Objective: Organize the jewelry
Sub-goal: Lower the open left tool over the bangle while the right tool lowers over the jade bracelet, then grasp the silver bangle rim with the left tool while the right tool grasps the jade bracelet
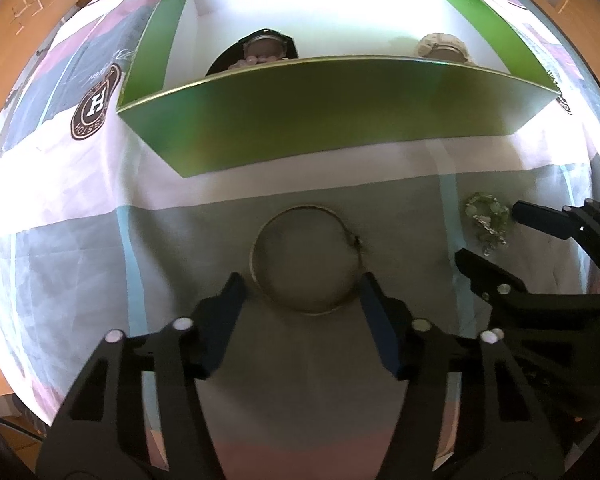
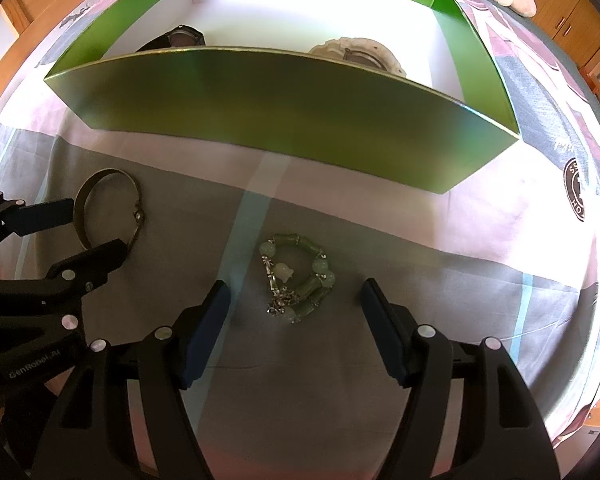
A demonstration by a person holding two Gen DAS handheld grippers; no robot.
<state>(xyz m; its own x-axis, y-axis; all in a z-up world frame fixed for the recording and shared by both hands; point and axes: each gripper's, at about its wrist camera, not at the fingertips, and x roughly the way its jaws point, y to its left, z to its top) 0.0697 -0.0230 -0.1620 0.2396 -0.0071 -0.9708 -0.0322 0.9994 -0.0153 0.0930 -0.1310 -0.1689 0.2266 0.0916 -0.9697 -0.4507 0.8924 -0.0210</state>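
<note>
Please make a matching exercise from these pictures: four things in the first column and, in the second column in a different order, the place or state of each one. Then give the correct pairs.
Things
1. metal bangle
2. green bead bracelet
3. green box
4. left gripper

Places or states
A. stands on the cloth behind both pieces of jewelry
B. lies on the cloth ahead of the open right gripper
C. open, one finger on each side of a ring
D. lies on the cloth between two blue-padded fingers

Pairs: 1-D, 2-B, 3-A, 4-C
</note>
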